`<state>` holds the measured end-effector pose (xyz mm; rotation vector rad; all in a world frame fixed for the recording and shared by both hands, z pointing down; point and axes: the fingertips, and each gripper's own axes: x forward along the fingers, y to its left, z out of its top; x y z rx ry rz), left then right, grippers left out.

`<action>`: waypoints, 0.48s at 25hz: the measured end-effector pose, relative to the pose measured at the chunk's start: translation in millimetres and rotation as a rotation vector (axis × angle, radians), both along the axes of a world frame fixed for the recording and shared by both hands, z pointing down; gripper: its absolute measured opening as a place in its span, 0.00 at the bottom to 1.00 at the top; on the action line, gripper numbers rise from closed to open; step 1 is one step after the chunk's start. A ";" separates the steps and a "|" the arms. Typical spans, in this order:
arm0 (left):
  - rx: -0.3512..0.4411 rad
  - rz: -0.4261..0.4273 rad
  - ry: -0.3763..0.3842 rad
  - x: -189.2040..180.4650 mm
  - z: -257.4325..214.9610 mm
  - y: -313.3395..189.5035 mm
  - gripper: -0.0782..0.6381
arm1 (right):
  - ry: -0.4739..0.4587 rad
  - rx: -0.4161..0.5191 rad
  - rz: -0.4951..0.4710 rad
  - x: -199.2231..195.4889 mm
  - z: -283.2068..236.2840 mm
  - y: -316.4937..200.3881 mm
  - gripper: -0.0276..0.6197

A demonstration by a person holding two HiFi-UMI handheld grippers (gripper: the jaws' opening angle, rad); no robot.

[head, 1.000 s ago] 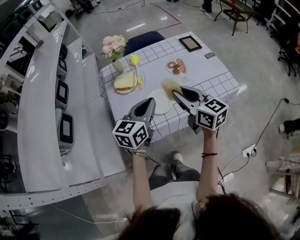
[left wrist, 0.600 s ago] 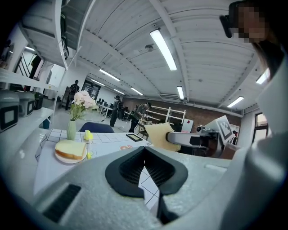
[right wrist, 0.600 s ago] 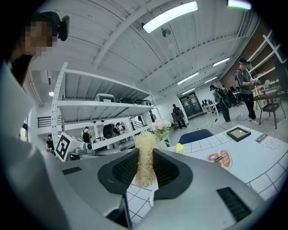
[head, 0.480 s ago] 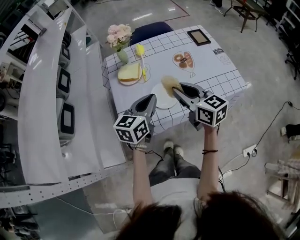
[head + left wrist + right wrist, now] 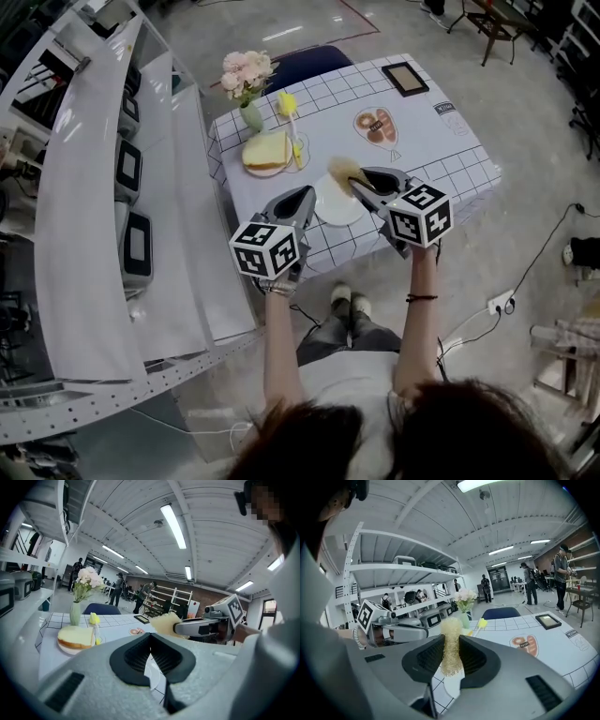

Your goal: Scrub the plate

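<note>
Two tools are reaching over the near edge of the checked surface (image 5: 427,141) in the head view. A white plate (image 5: 336,210) is lying flat on the surface, close to that edge. The left tool (image 5: 306,193) is hanging just left of the plate. The right tool (image 5: 356,180) is hanging over the plate's far right part and is pinching a yellow scrubber (image 5: 341,170). Behind the plate and to its left, some bread (image 5: 265,148), a yellow brush (image 5: 287,103) and a vase of pink flowers (image 5: 247,80) are sitting. Well behind the plate on the right, a dark picture frame (image 5: 408,78) is lying.

In the left gripper view, the left tool's jaws are touching at their tips and are gripping nothing. A bit of the plate is showing through the gap behind the tips. The right tool and its scrubber are floating above the plate.

In the right gripper view, the right tool's jaws are squeezing the scrubber from both sides. The scrubber is standing upright between them, and the plate is showing just below it. Whether the scrubber is touching the plate is not clear.
</note>
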<state>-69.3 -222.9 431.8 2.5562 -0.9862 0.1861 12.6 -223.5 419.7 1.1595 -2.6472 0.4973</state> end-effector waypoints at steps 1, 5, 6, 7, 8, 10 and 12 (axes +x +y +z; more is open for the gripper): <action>-0.005 0.001 0.002 -3.0 1.2 -3.3 0.12 | 0.010 -0.009 -0.003 -2.3 2.4 -2.5 0.17; -0.021 -0.001 -0.019 -14.8 10.9 -16.1 0.12 | 0.033 -0.033 0.002 -9.6 8.6 -16.0 0.17; -0.024 -0.004 -0.028 -17.5 14.7 -19.3 0.12 | 0.042 -0.034 0.004 -11.2 9.6 -20.0 0.17; -0.030 -0.009 -0.030 -20.4 18.6 -22.1 0.12 | 0.053 -0.034 0.004 -13.3 10.8 -23.4 0.17; -0.040 -0.015 -0.024 -23.4 22.3 -24.5 0.12 | 0.064 -0.034 0.001 -16.0 12.3 -26.0 0.17; -0.054 -0.021 -0.015 -29.4 28.1 -29.2 0.12 | 0.078 -0.031 -0.007 -22.8 15.4 -30.8 0.17; -0.059 -0.012 -0.032 -31.9 33.0 -33.2 0.12 | 0.079 -0.033 -0.012 -27.9 18.3 -36.8 0.17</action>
